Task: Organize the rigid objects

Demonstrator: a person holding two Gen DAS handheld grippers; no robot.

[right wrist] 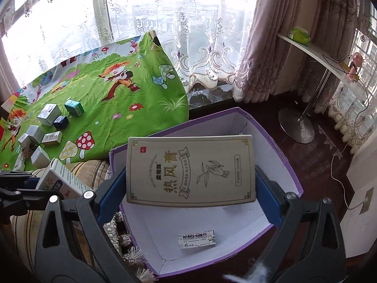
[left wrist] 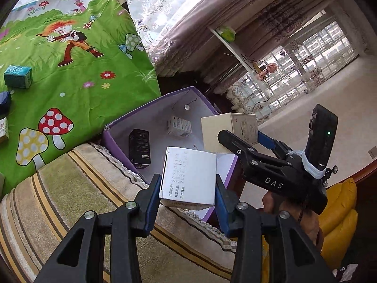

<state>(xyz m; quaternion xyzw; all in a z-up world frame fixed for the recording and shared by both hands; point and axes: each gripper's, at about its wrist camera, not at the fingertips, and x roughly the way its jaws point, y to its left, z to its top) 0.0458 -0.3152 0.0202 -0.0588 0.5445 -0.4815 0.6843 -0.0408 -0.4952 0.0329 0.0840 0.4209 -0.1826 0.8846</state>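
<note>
- Boxes were the task's things: the left tool [left wrist: 187,195] was clamped on a white box [left wrist: 188,179] by its two sides, and the right tool [right wrist: 189,191] was clamped on a flat cream box [right wrist: 190,169] printed with a leafy hand drawing.
- Both boxes hung over or just beside the open purple bin [right wrist: 278,141], which stood on the dark floor against the edge of a striped cushion [left wrist: 77,188].
- Inside the bin already lay a black box [left wrist: 139,147] and a small white box [left wrist: 179,127] in the left view; the right view showed a narrow labelled box [right wrist: 196,238] on the bin's bottom.
- I judged the step in hand to be the drop-off: each tool needed to lower its box past the rim and then open.
- More boxes waited on the green cartoon cloth [left wrist: 77,70], among them a teal box [left wrist: 17,76], so the sorting looked partly done.
- The cream box spanned much of the bin's width, so it probably needed to go in level or tilted to pass the walls.
- The white box sat over the bin's near wall beside the cushion edge; it likely needed to move further in before release.
- The two tools were close together, so lowering one at a time seemed safer.
</note>
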